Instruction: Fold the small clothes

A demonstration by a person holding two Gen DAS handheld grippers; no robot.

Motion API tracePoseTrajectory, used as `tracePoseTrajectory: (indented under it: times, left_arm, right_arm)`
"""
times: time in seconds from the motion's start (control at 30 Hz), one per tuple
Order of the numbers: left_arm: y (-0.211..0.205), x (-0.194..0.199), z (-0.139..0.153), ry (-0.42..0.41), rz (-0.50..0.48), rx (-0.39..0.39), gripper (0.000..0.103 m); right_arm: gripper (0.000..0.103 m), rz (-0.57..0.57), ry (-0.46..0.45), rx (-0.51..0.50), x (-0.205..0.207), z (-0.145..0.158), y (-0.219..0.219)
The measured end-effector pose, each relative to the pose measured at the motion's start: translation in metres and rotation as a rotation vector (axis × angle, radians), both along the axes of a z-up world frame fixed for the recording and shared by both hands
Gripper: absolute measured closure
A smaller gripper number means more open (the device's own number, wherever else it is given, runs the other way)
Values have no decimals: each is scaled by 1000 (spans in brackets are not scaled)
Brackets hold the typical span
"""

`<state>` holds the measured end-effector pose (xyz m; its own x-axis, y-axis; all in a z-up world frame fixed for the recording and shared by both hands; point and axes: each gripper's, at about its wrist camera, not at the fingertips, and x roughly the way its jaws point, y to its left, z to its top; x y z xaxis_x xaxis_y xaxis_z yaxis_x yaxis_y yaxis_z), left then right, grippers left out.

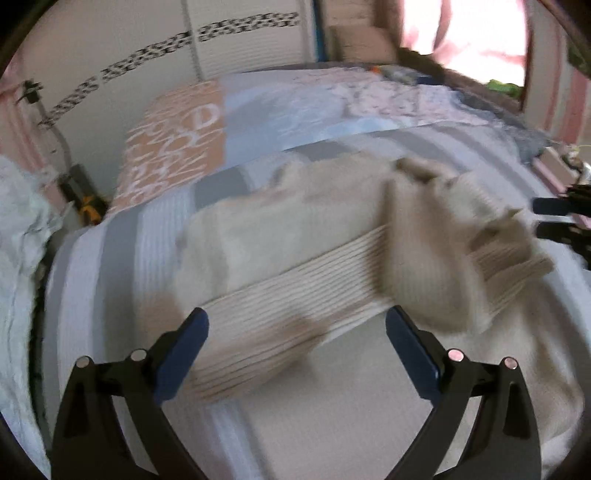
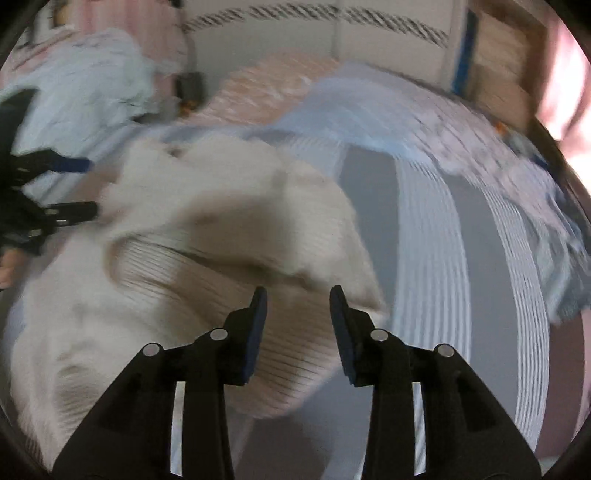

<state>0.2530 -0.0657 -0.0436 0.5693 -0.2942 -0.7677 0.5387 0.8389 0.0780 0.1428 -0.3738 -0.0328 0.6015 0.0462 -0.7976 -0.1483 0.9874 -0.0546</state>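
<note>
My left gripper gapes wide and empty at six o'clock, the right gripper partly open, also empty, over the cream sweater rumpled mid-bed. Between folds, I reckon; next I need a hem corner. Beyond, at eleven o'clock, an orange pillow.

Soft daylight, window blown out — heavy motion blur, fisheye-warped edges.

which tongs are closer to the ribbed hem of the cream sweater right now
Left. The left tongs hang open straddling the ribbed hem of the cream sweater; the right tongs sit open over its bunched sleeve side.
</note>
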Motion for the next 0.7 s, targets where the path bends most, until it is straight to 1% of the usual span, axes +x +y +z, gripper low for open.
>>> tracePoseTrajectory:
  times: [0.03,0.1,0.17,0.23,0.3,0.33,0.37,0.4,0.43,0.47,0.5,0.53,0.6,0.63,0.7]
  left_arm:
    - [-15,-2,4,-2,-24,3,6]
    - [-43,-2,8,1,-70,22,6]
    - [-73,-3,5,10,-102,65,6]
    - [-95,-3,-2,26,-130,109,6]
    - [-113,5,-18,57,-125,186,7]
    - [-118,9,-26,71,-118,204,12]
    - [-120,15,-34,93,-115,215,33]
    - [-120,18,-39,114,-111,220,49]
    - [-116,22,-42,140,-103,208,65]
    - [-106,27,-41,170,-91,147,72]
    - [-95,29,-38,165,-61,115,77]
    - [-86,30,-35,151,-31,108,78]
    - [-55,27,-27,122,25,74,78]
    - [-44,25,-25,119,39,67,77]
    - [-6,12,-22,93,122,46,72]
  right_arm:
    - [67,-21,18,-13,0,-5,-6]
    - [67,-30,46,-1,-2,-14,-11]
    - [67,-41,69,7,-6,-21,-12]
    - [68,-58,85,10,-9,-28,-12]
    - [76,-57,90,11,0,-35,-11]
    - [83,-55,91,2,0,-37,-12]
    - [87,-52,86,-23,0,-38,-8]
    - [89,-37,79,-69,2,-41,-2]
    - [91,-22,71,-115,4,-41,3]
    - [92,-2,59,-180,5,-41,9]
    - [92,12,49,-218,5,-40,13]
    - [93,26,35,-257,5,-39,18]
    - [94,56,4,-351,5,-38,31]
    - [94,68,3,-381,6,-39,35]
    - [94,87,11,-412,10,-45,43]
